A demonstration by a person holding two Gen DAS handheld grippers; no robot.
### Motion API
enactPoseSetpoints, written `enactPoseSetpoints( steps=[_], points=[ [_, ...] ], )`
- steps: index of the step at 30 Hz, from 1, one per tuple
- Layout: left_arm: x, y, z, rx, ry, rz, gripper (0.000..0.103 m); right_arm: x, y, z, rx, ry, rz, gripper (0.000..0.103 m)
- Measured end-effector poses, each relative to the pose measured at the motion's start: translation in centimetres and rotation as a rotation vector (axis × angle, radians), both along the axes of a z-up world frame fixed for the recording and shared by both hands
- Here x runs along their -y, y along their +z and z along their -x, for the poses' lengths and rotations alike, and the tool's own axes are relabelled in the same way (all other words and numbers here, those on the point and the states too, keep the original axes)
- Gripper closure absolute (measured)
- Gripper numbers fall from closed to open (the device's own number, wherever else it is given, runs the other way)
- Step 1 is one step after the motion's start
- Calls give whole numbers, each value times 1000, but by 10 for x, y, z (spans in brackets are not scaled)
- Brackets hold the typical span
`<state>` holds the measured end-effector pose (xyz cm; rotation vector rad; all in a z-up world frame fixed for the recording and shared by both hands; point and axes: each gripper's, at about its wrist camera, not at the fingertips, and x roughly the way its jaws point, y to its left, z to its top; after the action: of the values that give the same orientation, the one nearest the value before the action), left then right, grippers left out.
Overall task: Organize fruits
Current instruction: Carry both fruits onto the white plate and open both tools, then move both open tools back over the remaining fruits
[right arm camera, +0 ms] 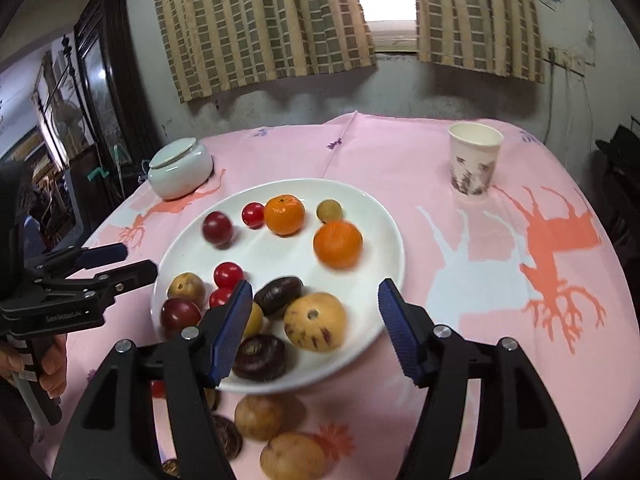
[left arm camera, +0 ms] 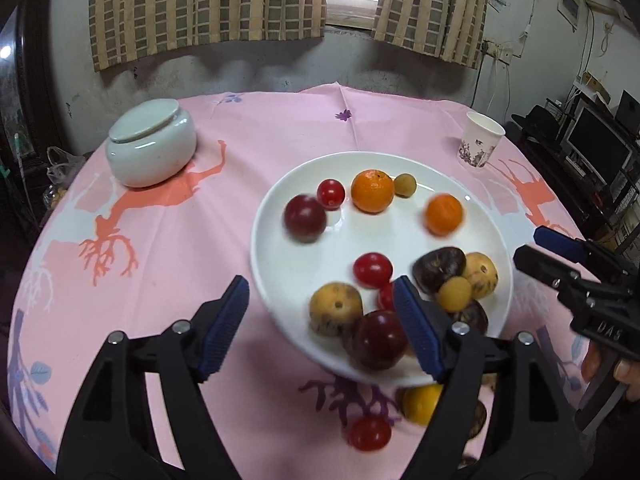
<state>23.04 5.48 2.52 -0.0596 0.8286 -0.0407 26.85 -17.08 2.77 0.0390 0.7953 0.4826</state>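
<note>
Nearest your right tool (right arm camera: 314, 332), just short of the plate's (right arm camera: 384, 216) near rim, a few fruits lie loose on the pink tablecloth (right arm camera: 500, 208) covering the table: two yellow-brown ones (right arm camera: 259, 417) and a dark ridged one half hidden under the tool's left finger. Your right tool stands wide and holds nothing; its fingers hang over the near edge of the plate, framing a speckled yellow fruit (right arm camera: 315, 322) that already sits on it. Your left tool (left arm camera: 320, 328) is likewise spread wide and empty, over the near-left rim of the plate (left arm camera: 280, 184), with a red cherry tomato (left arm camera: 369, 433) and a yellow fruit (left arm camera: 422, 403) loose on the cloth between it and you. Most fruits are on the plate, so what is left appears to be the strays on your side of it. They lie behind both sets of fingertips, so you would probably have to draw back toward yourself and dip down. The yellow-brown pair looks closer to your right tool, the tomato to your left.
</note>
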Motion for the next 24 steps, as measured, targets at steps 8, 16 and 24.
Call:
enactPoseSetpoints(
  steps=[8, 16, 24],
  points=[
    [22, -5, 69, 21, -110, -95, 15, 26, -15, 63, -88, -28, 4, 36],
    [41, -43, 91, -65, -200, -165, 15, 26, -21, 113, -44, 19, 13, 36],
    [28, -67, 78, -117, -144, -123, 38, 34, -21, 119, -5, 40, -27, 36]
  ],
)
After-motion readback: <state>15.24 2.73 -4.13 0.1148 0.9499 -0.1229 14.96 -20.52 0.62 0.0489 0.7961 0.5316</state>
